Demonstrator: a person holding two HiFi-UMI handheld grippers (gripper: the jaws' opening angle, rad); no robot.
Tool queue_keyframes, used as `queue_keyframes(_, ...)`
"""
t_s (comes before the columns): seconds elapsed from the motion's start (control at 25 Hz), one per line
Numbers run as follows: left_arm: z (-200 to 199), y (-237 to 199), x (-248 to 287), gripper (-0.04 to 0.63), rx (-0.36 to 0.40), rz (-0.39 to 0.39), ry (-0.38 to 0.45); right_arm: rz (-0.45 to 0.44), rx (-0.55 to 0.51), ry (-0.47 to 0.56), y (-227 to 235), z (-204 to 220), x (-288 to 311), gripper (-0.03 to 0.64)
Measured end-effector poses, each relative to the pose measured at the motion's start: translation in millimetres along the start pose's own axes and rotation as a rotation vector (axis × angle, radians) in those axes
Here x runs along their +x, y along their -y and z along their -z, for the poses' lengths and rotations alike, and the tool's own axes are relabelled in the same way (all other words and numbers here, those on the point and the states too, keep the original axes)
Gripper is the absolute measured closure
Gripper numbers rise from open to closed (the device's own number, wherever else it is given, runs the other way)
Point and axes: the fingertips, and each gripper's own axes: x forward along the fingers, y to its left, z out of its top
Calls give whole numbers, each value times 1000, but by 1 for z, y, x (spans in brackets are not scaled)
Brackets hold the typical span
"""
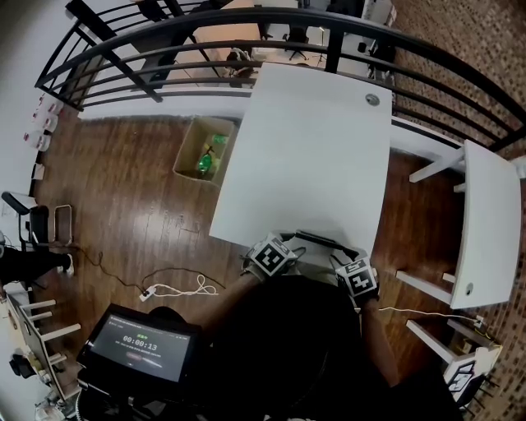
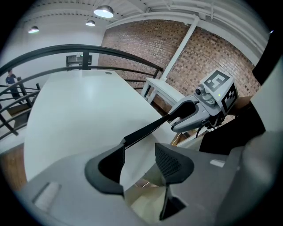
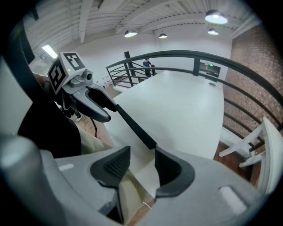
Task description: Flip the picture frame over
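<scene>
A thin black picture frame (image 1: 325, 240) hangs over the near edge of the white table (image 1: 312, 140), spanning between my two grippers. My left gripper (image 1: 271, 255) holds its left end and my right gripper (image 1: 356, 277) its right end. In the left gripper view the frame's black edge (image 2: 146, 129) runs from my left gripper (image 2: 139, 152) up to the right gripper (image 2: 179, 117). In the right gripper view the same edge (image 3: 135, 128) runs from my right gripper (image 3: 142, 154) to the left gripper (image 3: 99, 103). Both pairs of jaws stand narrowly apart, shut on the frame.
A cardboard box (image 1: 205, 152) with green items stands on the wood floor left of the table. A second white table (image 1: 485, 222) stands to the right. A black railing (image 1: 246, 20) curves behind. A timer screen (image 1: 140, 345) and a white cable (image 1: 177, 288) lie at lower left.
</scene>
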Motion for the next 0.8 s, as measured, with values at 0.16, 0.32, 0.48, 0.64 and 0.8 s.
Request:
queue_keyframes(0.16,2,-1,0,376,-10,-6,5,2,0,2,0,-1,2,460)
queue_keyframes(0.32,-1,-4,0,376,-16,-15,12,3,-5,3,2,-5,2,460)
queue_keyframes(0.48,-2,-6,2,376,-19,-21,12,3,-6,5,4,-6,4,460)
queue_keyframes(0.64,-4,-9,3,376,-21,-25,15,5,-7,7,6,-8,6,460)
queue_keyframes(0.8,-8,-5,0,376,-18,-34,18,7,-29,2,6,-8,0,454)
